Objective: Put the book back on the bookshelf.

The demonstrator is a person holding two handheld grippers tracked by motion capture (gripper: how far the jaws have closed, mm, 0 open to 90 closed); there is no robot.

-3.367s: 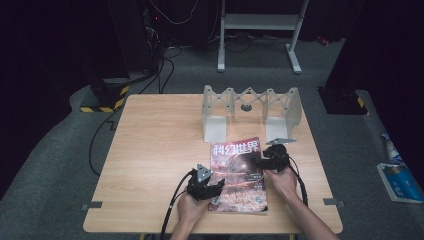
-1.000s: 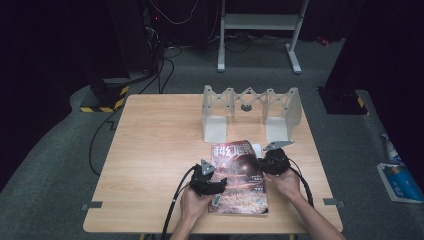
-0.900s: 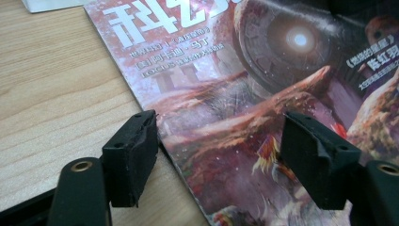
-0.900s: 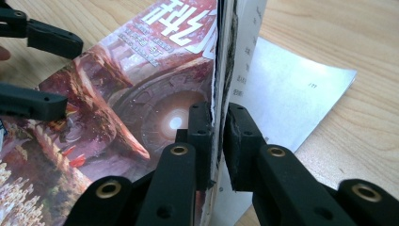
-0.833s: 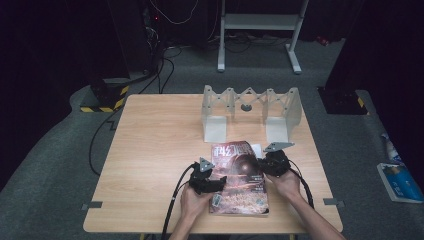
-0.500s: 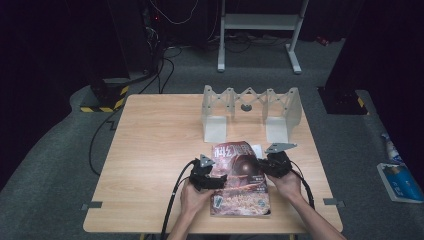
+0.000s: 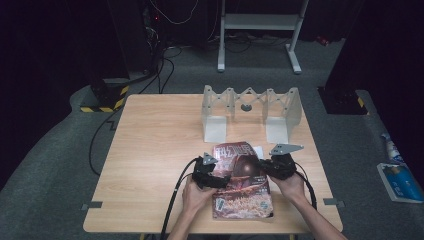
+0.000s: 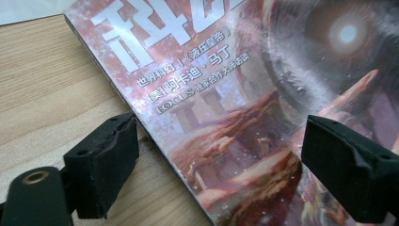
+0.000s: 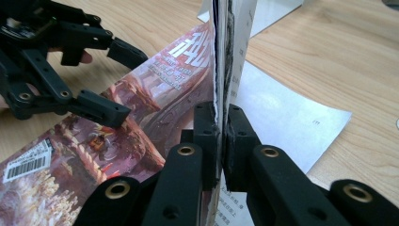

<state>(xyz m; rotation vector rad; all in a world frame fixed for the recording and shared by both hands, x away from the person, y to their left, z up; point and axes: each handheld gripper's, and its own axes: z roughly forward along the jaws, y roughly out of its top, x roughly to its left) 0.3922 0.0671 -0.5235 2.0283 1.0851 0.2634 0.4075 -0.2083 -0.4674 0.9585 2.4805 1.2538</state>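
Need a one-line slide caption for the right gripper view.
Right tongs pinch the lifted edge of the glossy red-covered magazine while the open left tongs hover over its cover.

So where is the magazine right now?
In the high view, the magazine lies at the table's near edge, in front of the white rack, between the left tongs and right tongs, which pinch its right edge.

Bare counter point(image 7: 155, 145) is lying open left of the magazine point(image 7: 242, 187). Behind it, a white folding rack point(image 7: 250, 112) is blocking the far side, standing near the right claw point(image 7: 263, 168).
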